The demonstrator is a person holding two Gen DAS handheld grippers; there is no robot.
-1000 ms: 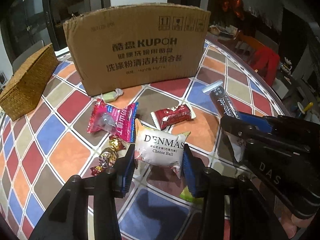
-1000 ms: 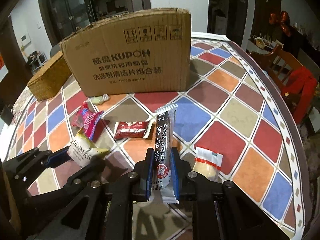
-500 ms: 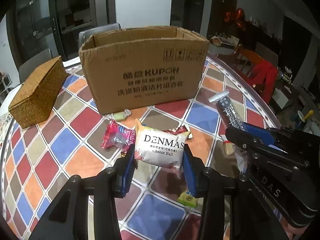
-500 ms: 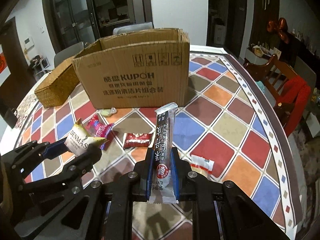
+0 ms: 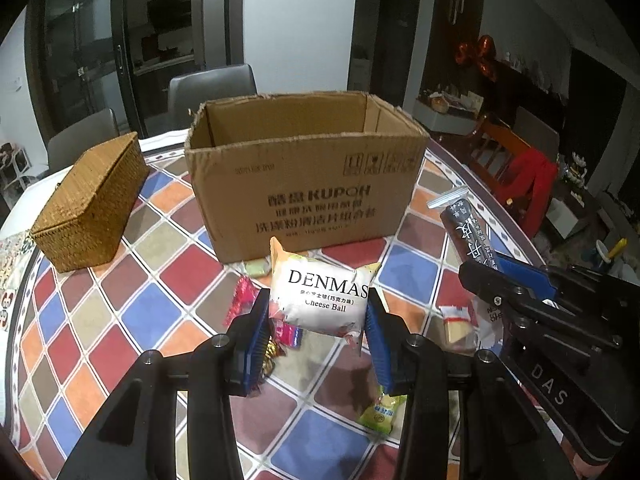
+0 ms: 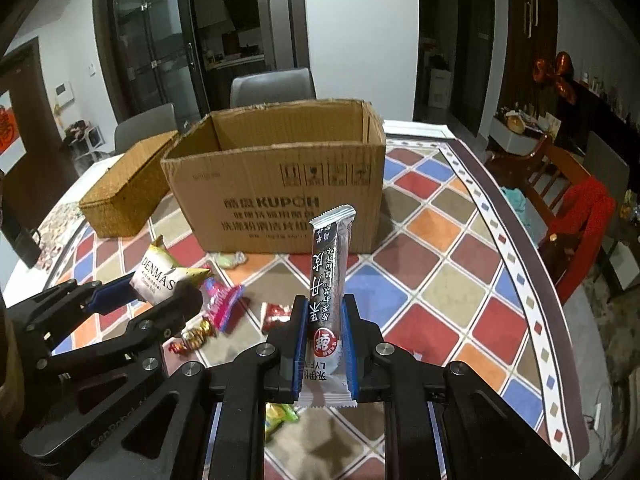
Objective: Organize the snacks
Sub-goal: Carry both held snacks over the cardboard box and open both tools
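My left gripper (image 5: 316, 320) is shut on a white cheese ball packet (image 5: 322, 296), held above the table. The same packet (image 6: 162, 276) and left gripper (image 6: 156, 292) show at the left of the right wrist view. My right gripper (image 6: 322, 332) is shut on a long black snack bar (image 6: 327, 268) that stands upright between its blue pads. That bar (image 5: 472, 236) and the right gripper (image 5: 504, 276) show at the right of the left wrist view. An open cardboard box (image 5: 304, 176) stands ahead of both, its inside visible from above. Loose snacks lie below: a pink packet (image 6: 222, 300), gold candies (image 6: 196, 332), a red packet (image 6: 276, 314).
A woven basket (image 5: 90, 204) with its lid on sits left of the box on the chequered tablecloth (image 5: 168, 320). A green packet (image 5: 380, 410) and a small white-and-red packet (image 5: 458, 322) lie near me. Grey chairs (image 6: 272, 88) stand behind the table, a wooden chair with red cloth (image 6: 576, 208) at the right.
Both grippers have risen with their snacks still held. The table and loose snacks now look farther below, and the inside of the box has come into view.
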